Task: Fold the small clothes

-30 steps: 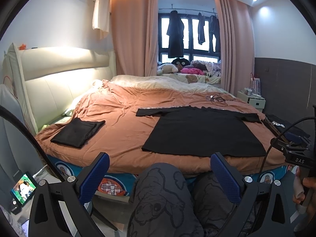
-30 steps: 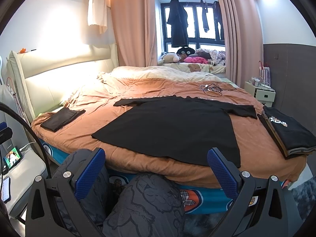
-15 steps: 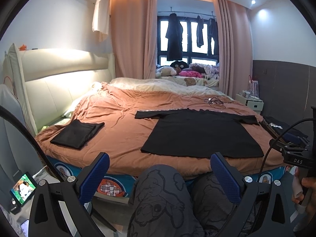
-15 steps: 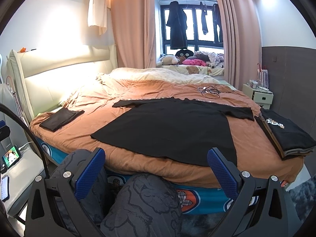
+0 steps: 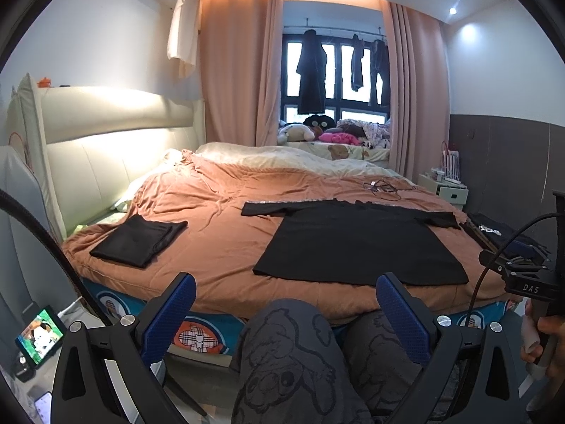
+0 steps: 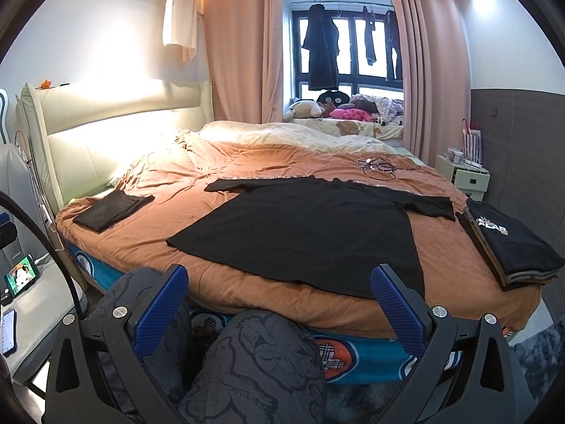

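A black T-shirt (image 5: 356, 243) lies spread flat on the orange bedspread (image 5: 219, 233), sleeves out; it also shows in the right wrist view (image 6: 310, 229). My left gripper (image 5: 284, 304) is open and empty, held over the person's knees short of the bed edge. My right gripper (image 6: 279, 296) is open and empty, also short of the bed. A folded black garment (image 5: 137, 240) lies at the bed's left (image 6: 111, 208). A stack of folded clothes (image 6: 512, 247) sits at the right edge.
Cables (image 6: 381, 168) lie on the bed beyond the shirt. A padded headboard (image 5: 106, 148) is on the left, a white nightstand (image 6: 466, 176) at the far right. A phone with a lit screen (image 5: 40, 335) stands low left. The person's knees (image 5: 300, 353) are below the grippers.
Both views have tilted slightly upward, so the bed and shirt sit a little lower in frame. Both grippers stay open and nothing on the bed has moved.
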`<state>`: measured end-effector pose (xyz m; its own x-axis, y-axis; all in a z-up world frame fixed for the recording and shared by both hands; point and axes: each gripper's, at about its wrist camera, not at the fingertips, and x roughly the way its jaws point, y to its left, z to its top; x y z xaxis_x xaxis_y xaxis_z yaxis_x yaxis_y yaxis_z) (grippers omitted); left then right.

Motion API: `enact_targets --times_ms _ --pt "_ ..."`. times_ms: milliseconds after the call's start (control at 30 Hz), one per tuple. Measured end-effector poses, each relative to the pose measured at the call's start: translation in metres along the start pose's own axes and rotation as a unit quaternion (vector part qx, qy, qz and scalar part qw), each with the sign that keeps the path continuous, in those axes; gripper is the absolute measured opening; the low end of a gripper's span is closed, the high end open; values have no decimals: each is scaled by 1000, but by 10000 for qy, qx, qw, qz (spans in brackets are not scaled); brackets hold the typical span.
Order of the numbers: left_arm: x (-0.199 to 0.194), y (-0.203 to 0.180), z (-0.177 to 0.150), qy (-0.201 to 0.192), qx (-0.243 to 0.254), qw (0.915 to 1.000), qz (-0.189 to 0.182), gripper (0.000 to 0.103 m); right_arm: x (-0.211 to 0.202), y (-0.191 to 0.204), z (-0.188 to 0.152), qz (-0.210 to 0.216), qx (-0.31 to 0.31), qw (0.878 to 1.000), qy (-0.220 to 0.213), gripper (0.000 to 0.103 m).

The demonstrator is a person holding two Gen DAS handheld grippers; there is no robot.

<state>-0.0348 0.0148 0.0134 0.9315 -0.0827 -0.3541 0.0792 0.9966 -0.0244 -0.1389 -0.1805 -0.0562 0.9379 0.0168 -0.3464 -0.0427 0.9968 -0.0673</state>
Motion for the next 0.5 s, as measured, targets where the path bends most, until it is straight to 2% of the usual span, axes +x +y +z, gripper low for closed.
enact_targets --times_ms 500 --pt "-5 9 -3 -38 -37 9999 -102 103 -11 -1 3 -8 28 10000 -40 103"
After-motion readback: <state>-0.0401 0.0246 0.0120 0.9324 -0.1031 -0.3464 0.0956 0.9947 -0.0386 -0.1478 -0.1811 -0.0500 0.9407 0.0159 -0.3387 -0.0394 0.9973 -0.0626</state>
